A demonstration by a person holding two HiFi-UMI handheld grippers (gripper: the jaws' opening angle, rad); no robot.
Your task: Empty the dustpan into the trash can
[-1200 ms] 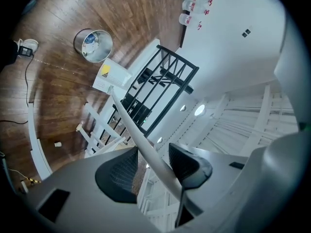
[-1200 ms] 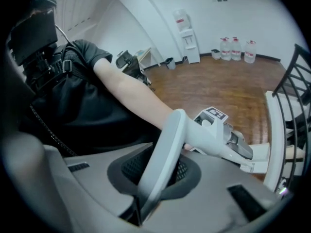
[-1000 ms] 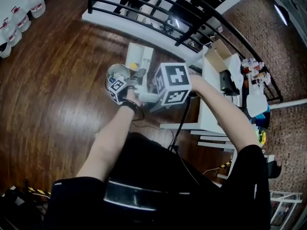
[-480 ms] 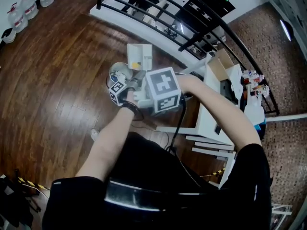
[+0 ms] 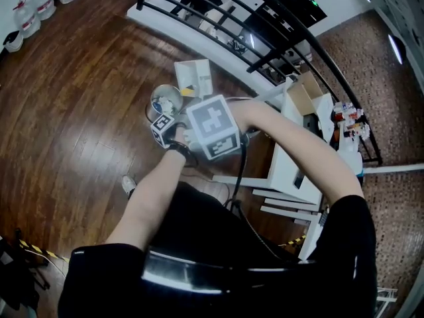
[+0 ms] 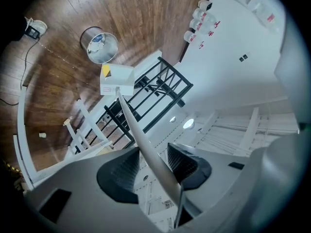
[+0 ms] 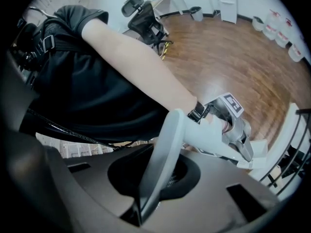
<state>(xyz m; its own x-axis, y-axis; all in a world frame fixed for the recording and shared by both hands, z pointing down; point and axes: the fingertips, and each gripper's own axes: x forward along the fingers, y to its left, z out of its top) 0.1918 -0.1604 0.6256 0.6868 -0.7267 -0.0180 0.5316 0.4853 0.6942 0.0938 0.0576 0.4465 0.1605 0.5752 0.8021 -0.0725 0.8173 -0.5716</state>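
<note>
Black short-sleeved shirt (image 5: 199,225), dark wristband (image 5: 178,150), black cable (image 5: 240,168); grey left gripper (image 6: 151,162) and right gripper (image 7: 158,176) with black-and-white marker cubes (image 5: 213,127).

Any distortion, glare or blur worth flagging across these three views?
Head view: fisheye curves the boards of the wood floor, which carry soft glare patches. Left gripper view: dark vignette at the corners; trash can fairly clear, dustpan handle soft near the lens. Right gripper view: same vignette, the handle blurred close up.
</note>
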